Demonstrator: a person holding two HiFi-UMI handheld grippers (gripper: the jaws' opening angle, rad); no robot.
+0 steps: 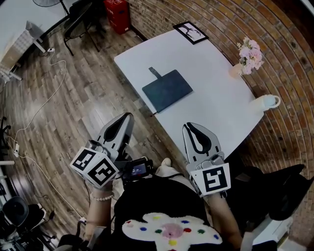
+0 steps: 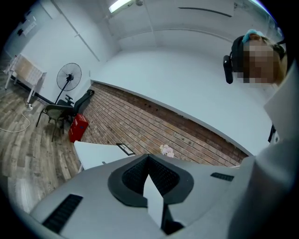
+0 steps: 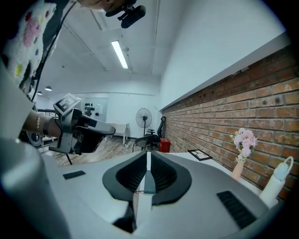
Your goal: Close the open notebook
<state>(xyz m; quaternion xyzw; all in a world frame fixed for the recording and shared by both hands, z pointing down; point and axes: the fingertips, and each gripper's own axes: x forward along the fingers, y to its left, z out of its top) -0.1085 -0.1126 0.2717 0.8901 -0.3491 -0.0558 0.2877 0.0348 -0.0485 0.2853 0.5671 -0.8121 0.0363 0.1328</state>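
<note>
A dark blue notebook [image 1: 168, 89] lies flat and closed on the white table [image 1: 211, 73], its cover up and a strap tab sticking out at its far corner. Both grippers are held close to the person's body, short of the table's near edge and well apart from the notebook. My left gripper [image 1: 126, 117] [image 2: 148, 156] hangs over the wooden floor with its jaws pressed together and empty. My right gripper [image 1: 192, 126] [image 3: 145, 151] sits just before the table edge, jaws together with nothing between them. The right gripper view also shows the left gripper [image 3: 79, 126] off to its left.
On the table stand a framed picture [image 1: 190, 32] at the far corner, a vase of pink flowers [image 1: 250, 55] and a white jug [image 1: 267, 102] along the brick wall. A red box [image 1: 117, 14], a chair [image 1: 78, 19] and a floor cable [image 1: 44, 103] lie beyond.
</note>
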